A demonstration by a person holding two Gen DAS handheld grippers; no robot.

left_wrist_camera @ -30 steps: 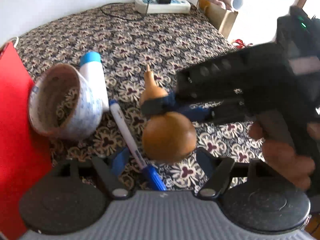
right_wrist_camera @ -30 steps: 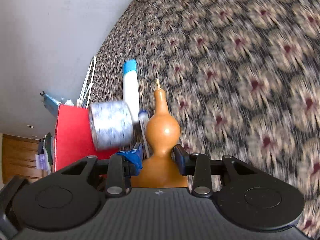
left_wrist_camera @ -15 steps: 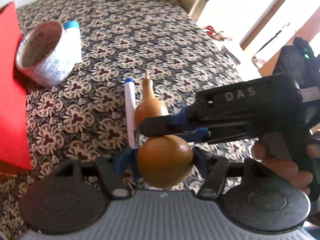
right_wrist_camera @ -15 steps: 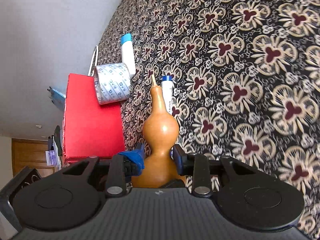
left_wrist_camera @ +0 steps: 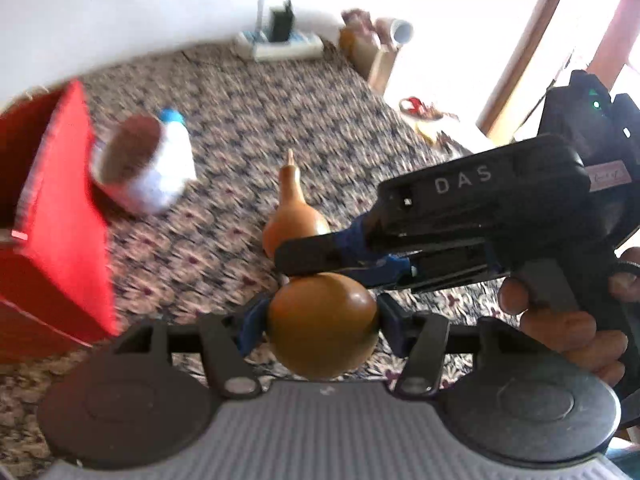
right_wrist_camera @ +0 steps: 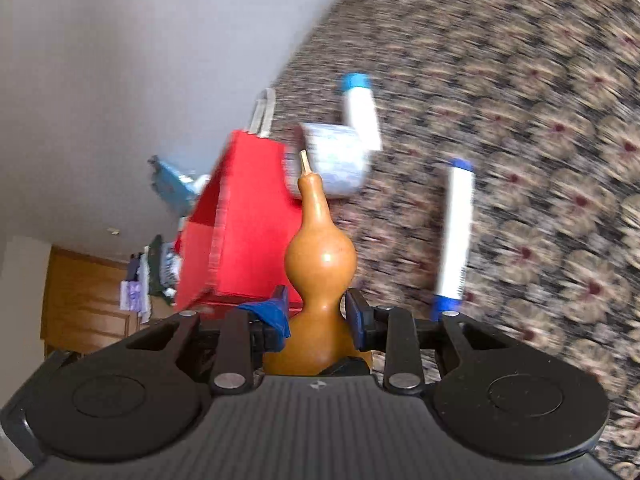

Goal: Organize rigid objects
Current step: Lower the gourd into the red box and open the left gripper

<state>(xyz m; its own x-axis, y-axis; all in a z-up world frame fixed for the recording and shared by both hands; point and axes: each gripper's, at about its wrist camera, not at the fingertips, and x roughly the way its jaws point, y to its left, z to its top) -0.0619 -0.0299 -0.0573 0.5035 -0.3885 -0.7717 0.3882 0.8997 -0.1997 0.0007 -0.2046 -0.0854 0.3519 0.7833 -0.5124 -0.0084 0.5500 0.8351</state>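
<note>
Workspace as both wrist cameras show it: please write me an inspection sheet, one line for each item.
Surface: dark cloth with a flower pattern, blurred by motion.
Job's things: gourd lifted off the cloth; marker, paper cup on its side and white bottle with blue cap lie on the cloth.
Clutter: red bag stands beside the cup.
Grippers: right gripper is shut on the gourd's waist; left gripper has its pads against the lower bulb.
Cables: power strip with a black adapter at the far edge; its lead is too blurred to trace.
Surroundings: white wall, cardboard box.
</note>
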